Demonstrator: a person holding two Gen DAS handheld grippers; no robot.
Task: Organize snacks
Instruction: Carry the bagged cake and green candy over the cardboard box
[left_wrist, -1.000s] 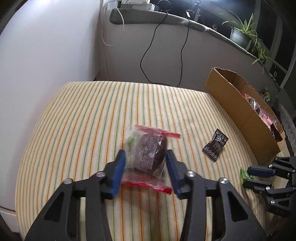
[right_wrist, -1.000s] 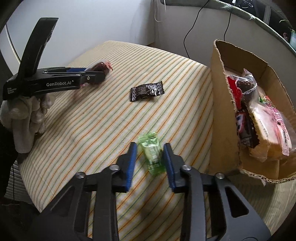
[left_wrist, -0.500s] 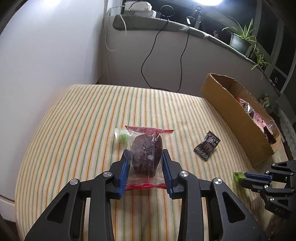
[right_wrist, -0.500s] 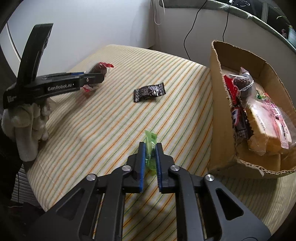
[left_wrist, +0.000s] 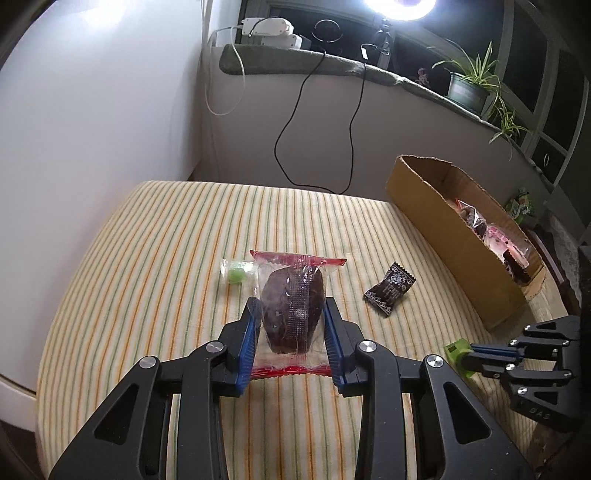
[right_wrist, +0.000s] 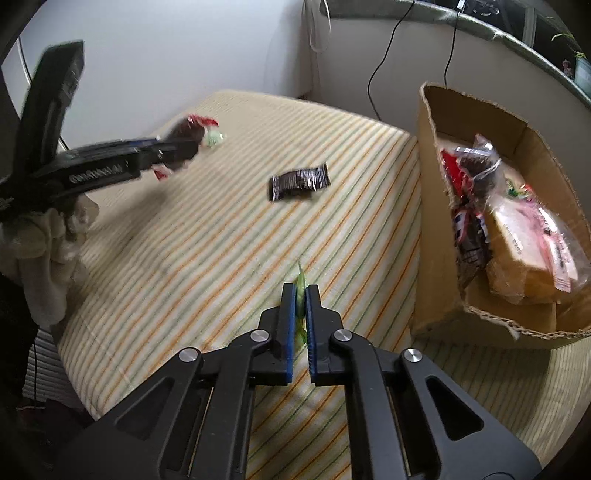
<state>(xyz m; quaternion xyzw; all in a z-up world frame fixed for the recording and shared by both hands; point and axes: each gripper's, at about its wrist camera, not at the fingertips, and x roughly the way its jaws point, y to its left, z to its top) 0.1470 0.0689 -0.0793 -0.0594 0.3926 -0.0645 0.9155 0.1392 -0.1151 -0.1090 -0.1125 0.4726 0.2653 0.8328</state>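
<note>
Gripping green candy (right_wrist: 301, 286) (right gripper (right_wrist: 300, 295)) beside box (right_wrist: 436, 206) wall.

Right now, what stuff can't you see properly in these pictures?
- Cardboard box, left wrist view: its near wall hides most snacks inside.
- Green candy, right wrist view: pinched edge-on in the right gripper, so its label is unreadable.
- Left gripper, right wrist view: blurred, so the writing on its side is smeared.
- Black candy wrapper, left wrist view: print too small to read.
</note>
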